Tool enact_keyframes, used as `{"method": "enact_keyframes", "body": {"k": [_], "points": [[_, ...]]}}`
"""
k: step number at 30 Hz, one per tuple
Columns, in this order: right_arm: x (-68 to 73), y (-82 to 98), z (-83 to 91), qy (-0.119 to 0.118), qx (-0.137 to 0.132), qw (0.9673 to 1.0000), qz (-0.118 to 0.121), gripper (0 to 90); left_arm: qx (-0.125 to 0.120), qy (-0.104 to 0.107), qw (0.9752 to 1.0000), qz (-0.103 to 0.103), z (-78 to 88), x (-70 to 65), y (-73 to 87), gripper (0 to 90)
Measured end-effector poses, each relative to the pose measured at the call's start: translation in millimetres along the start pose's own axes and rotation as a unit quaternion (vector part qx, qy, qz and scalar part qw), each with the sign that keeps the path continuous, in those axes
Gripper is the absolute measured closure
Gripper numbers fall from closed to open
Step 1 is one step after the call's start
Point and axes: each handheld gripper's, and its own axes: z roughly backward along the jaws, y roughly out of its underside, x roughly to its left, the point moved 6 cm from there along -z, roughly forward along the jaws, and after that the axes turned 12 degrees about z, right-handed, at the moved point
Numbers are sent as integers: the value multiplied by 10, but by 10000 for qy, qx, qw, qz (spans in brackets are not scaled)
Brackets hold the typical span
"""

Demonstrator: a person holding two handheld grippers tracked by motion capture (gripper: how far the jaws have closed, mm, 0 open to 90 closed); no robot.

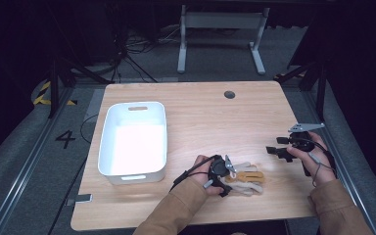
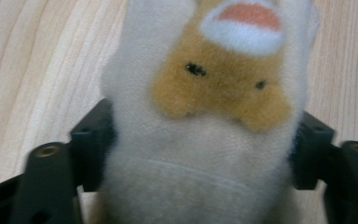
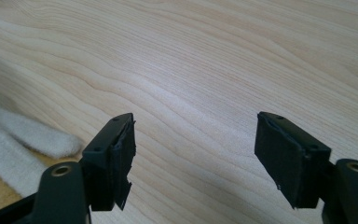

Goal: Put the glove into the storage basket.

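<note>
Plush toy (image 2: 205,116), cream and tan, lying on the worktop (image 1: 200,117) between the part-closed jaws of the left claw (image 1: 232,175), pads seemingly pressing its flanks; best squeezed firmly mid-body before lifting; right claw (image 3: 193,158) gaping, empty, just beside it.

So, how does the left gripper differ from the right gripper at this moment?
The left gripper has its jaws pressed on the plush toy; the right gripper has open jaws around nothing. Left lies over the toy; right rests apart on the table. Both have black jaws.
</note>
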Motion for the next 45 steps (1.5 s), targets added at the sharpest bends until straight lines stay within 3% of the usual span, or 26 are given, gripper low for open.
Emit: {"method": "enact_keyframes", "body": {"k": [6,9,13,26,36,45], "points": [[6,-5,4,-8,-20,10000,-26,300,7,-102,9999,107,28,-12,-14,532],[19,-21,9,-28,-61,10000,-16,301,54,-52,9999,150,40,-27,-13,637],[27,-27,9,-49,-71,10000,-23,304,47,96,9996,251,52,-18,-1,701],[6,-29,16,-29,-97,9999,-48,309,47,169,9990,407,60,-18,8,724],[-40,-31,32,-11,-144,9998,-110,315,-37,470,9966,676,98,-37,-6,722],[-57,-56,44,-17,-182,9998,-121,318,112,427,9957,810,267,-42,-66,722]]}}
